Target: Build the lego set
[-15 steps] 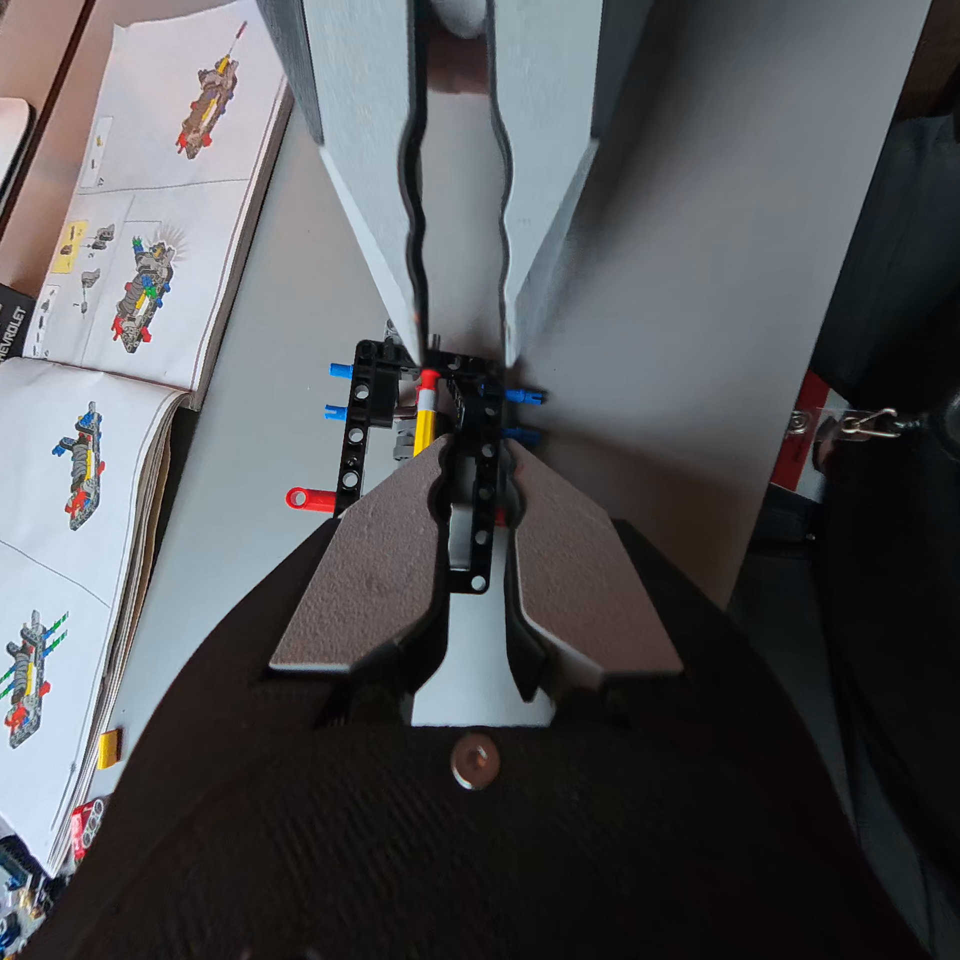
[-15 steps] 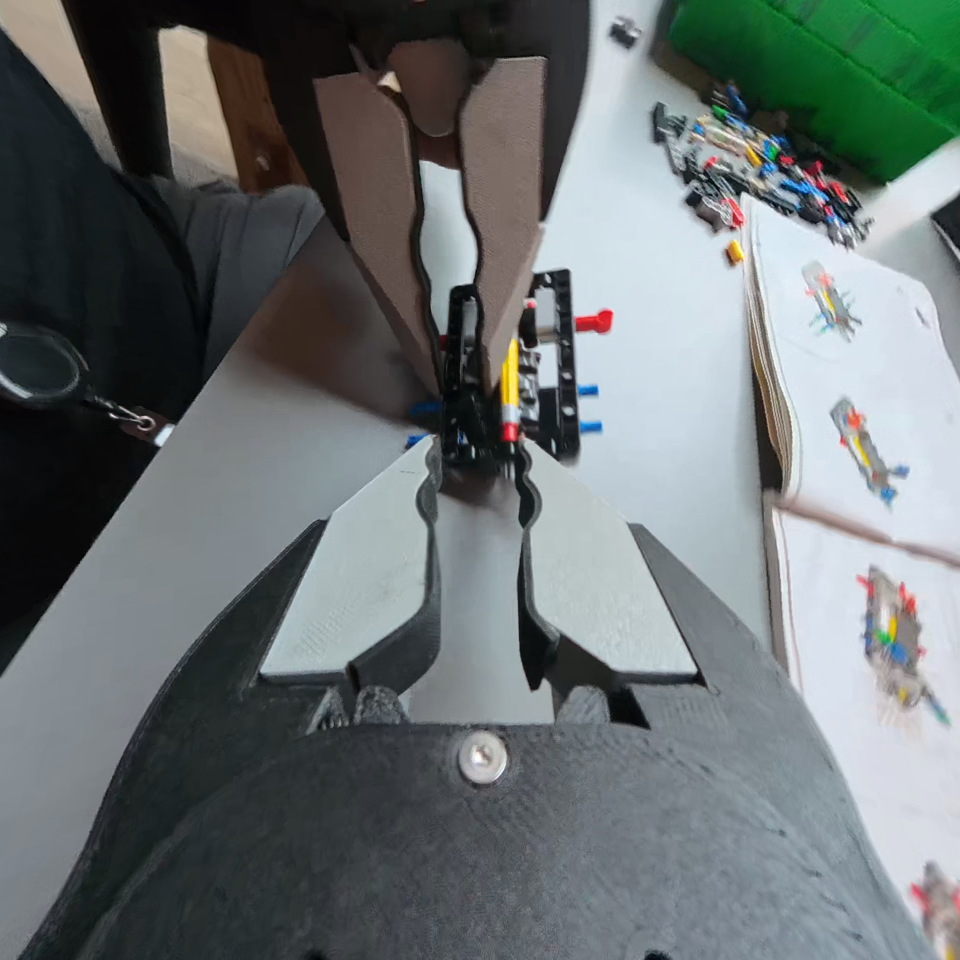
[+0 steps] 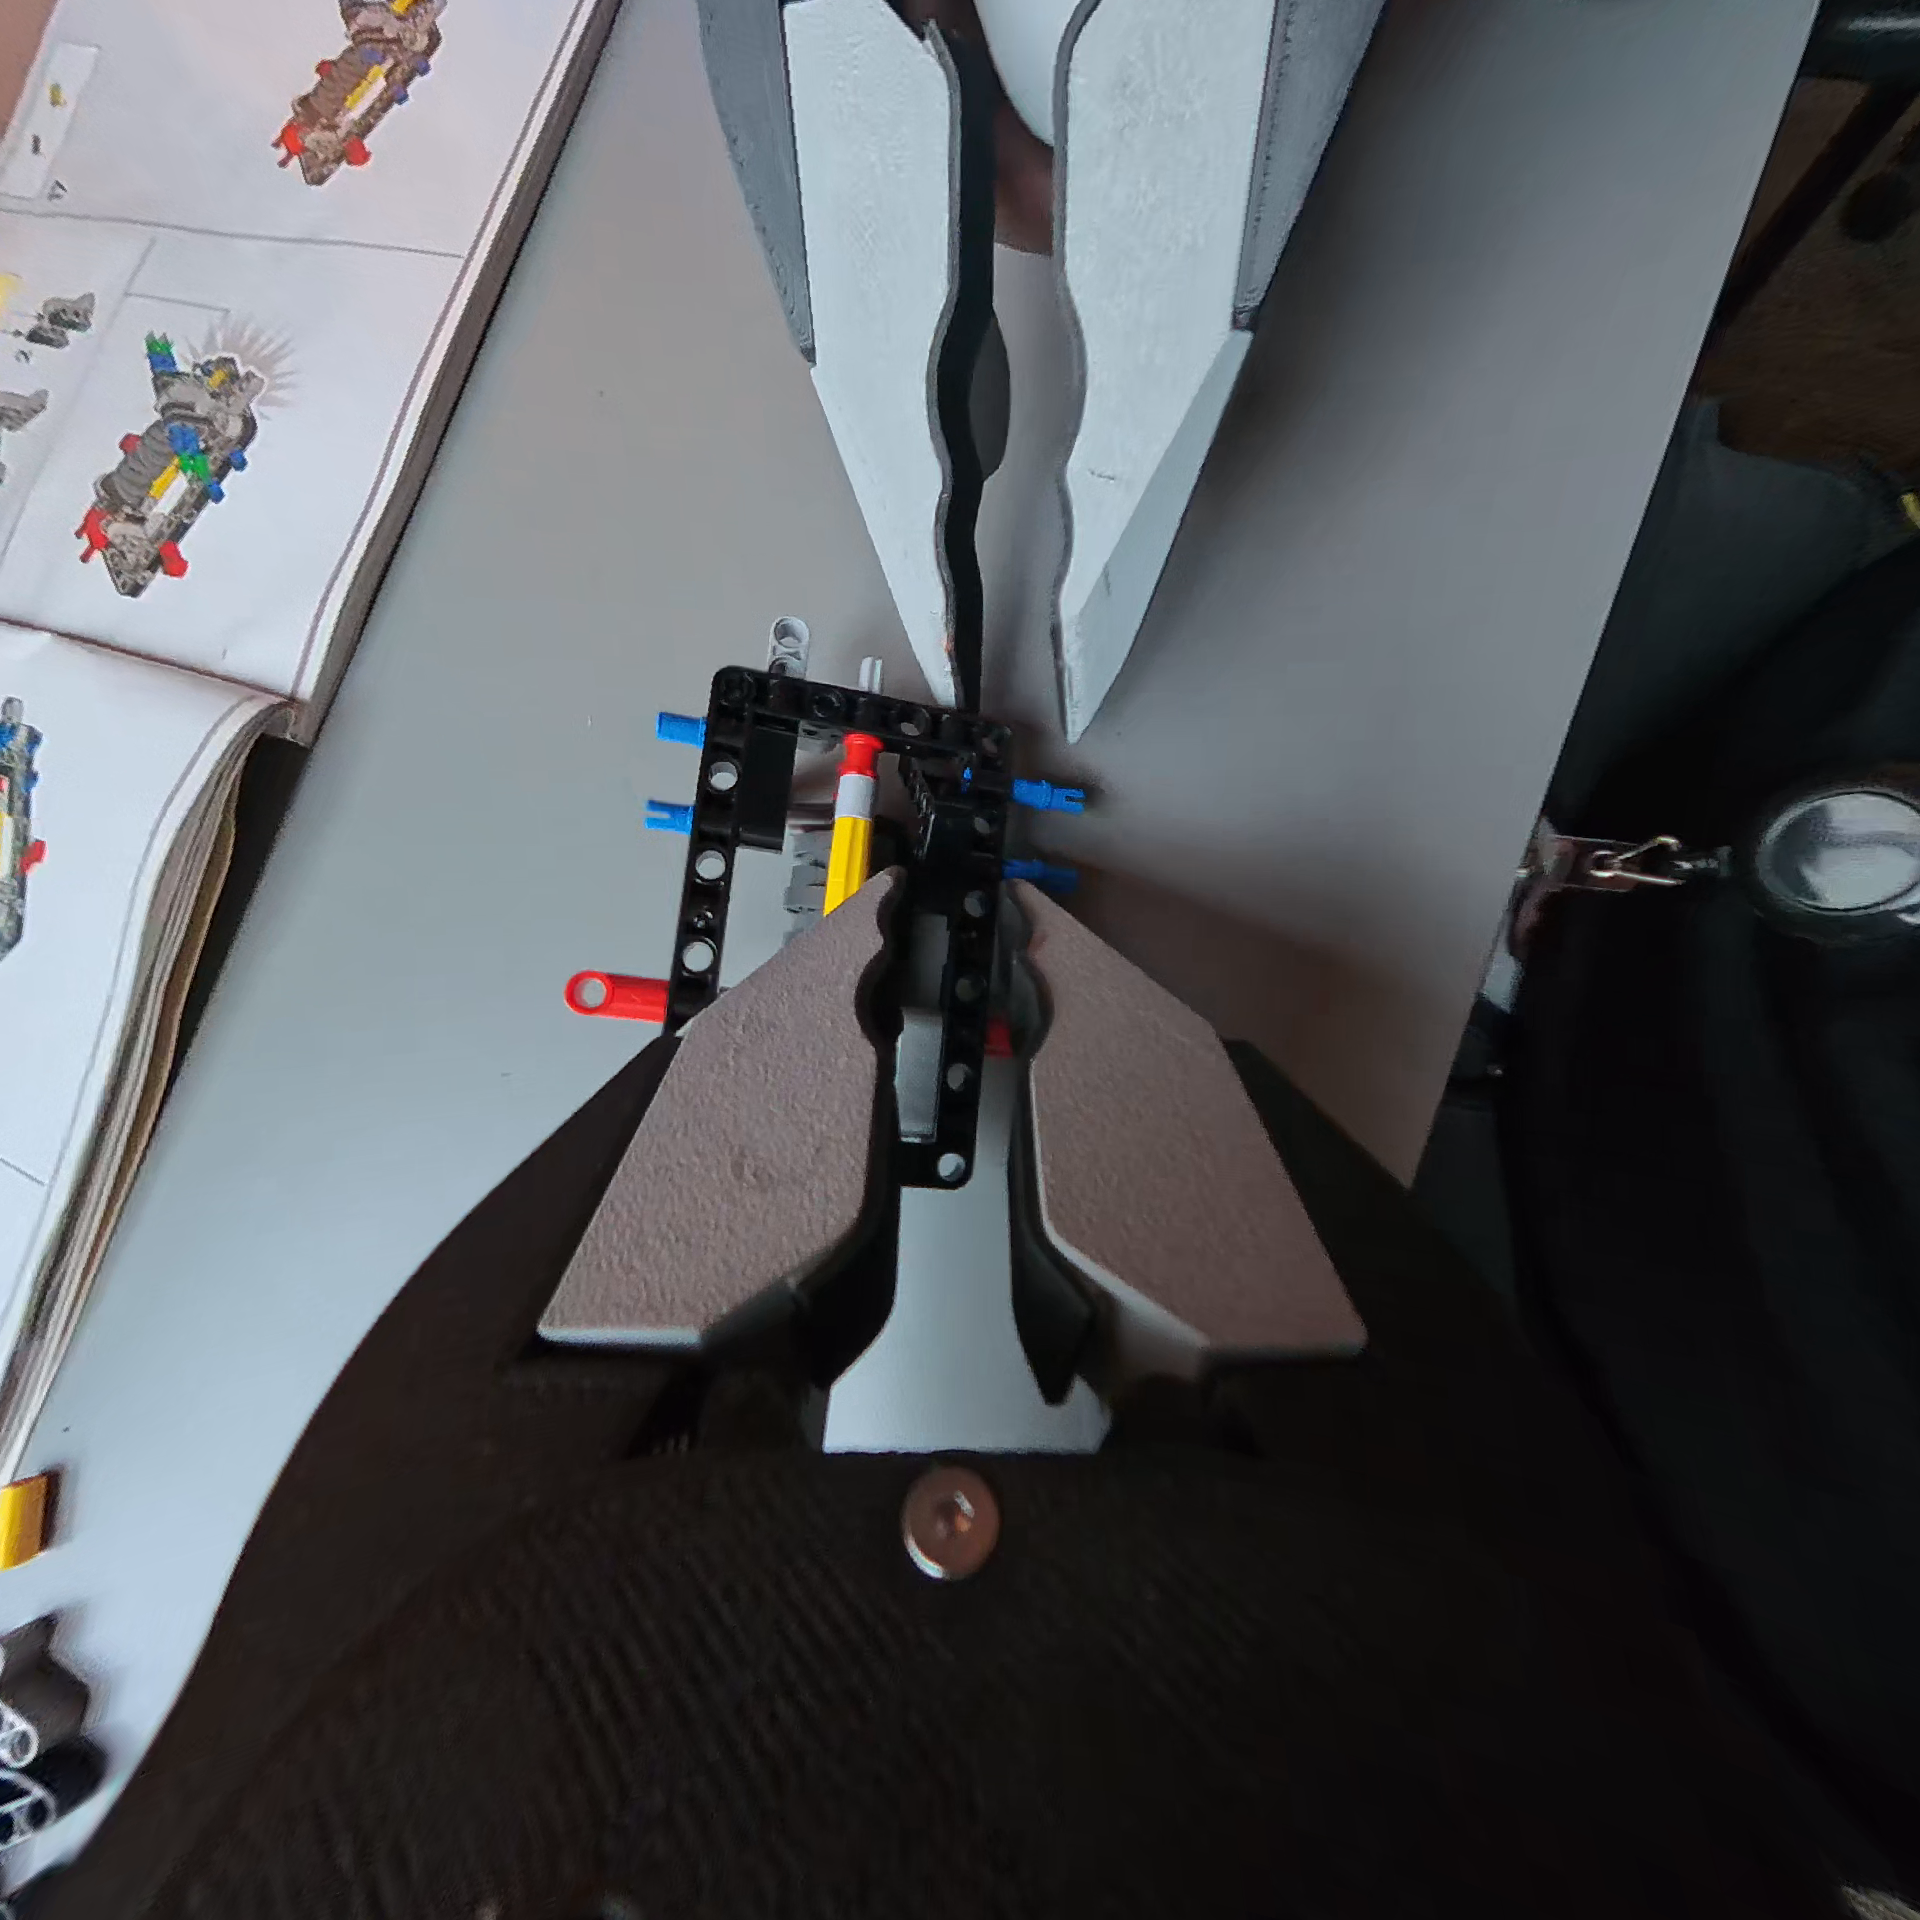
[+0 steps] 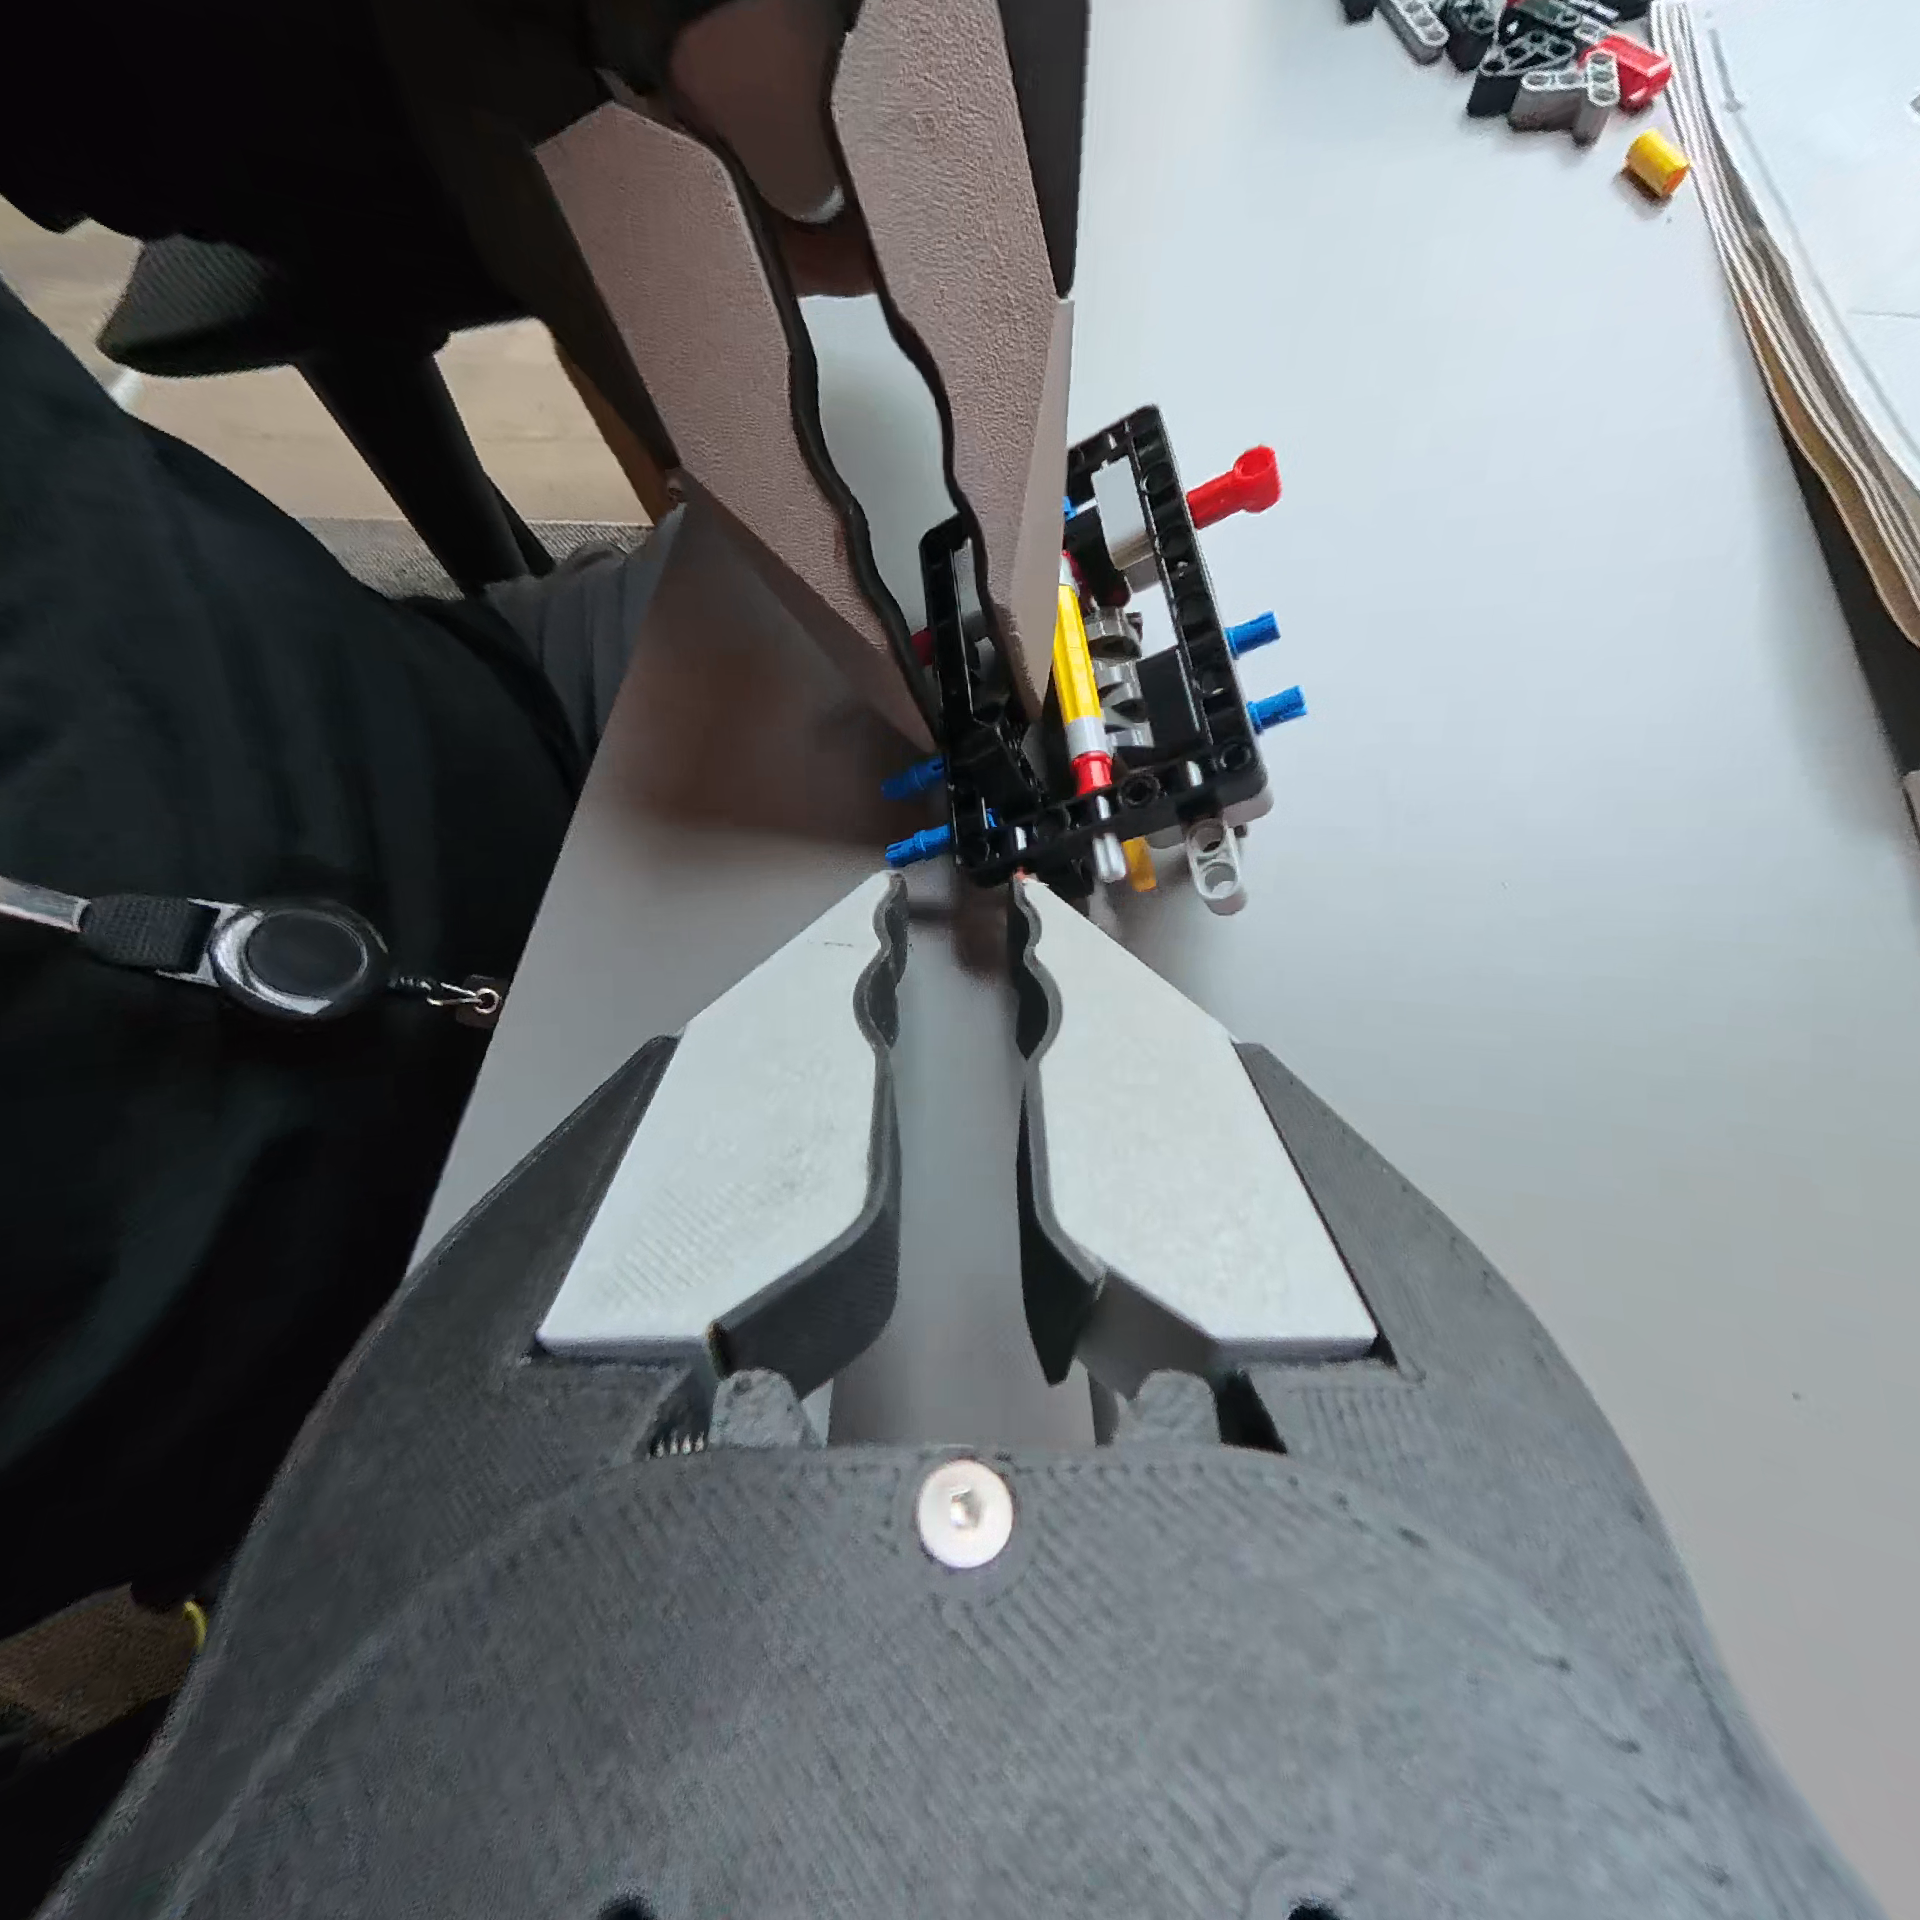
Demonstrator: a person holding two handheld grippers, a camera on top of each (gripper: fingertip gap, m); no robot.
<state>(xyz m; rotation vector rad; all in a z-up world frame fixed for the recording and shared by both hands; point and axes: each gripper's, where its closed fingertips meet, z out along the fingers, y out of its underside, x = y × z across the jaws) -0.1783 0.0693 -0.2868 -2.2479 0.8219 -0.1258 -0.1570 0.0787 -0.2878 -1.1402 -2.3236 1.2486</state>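
The left gripper [image 3: 951, 914] pinches one side of the black plastic lego frame with coloured pins [image 3: 847, 831] to keep it steady on the grey counter [image 3: 468, 727], while the right gripper [image 4: 961, 888] waits beside it, narrow and empty.
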